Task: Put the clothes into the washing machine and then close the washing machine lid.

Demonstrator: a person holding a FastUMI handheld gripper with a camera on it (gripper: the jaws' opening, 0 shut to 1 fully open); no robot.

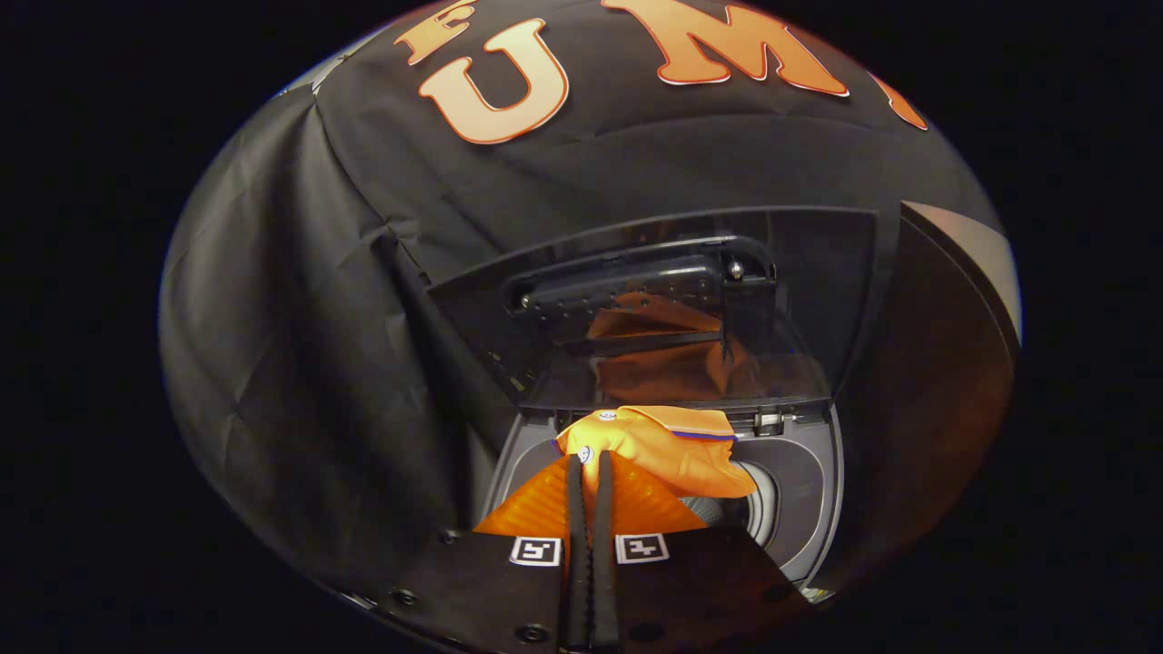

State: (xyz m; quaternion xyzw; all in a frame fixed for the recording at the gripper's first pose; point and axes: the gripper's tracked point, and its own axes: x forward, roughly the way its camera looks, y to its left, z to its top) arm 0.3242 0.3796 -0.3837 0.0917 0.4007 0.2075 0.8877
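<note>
The claw [589, 468] pinches the orange shirt [663, 445], both fingers pressed on its fabric. The shirt hangs just ahead, directly over the washing machine's drum opening [759, 504], below the raised lid [672, 309].

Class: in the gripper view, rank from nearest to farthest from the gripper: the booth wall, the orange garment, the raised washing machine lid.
1. Orange garment: pinched between the fingers of the gripper, over the drum opening.
2. Washing machine lid: upright just beyond the garment.
3. Booth wall: behind the lid.

Gripper [589, 465] fingers closed on orange cloth garment [663, 450], lower centre, hanging over grey top-loading washing machine opening [800, 509]; its dark glossy lid [654, 309] stands raised behind, mid-frame.
</note>
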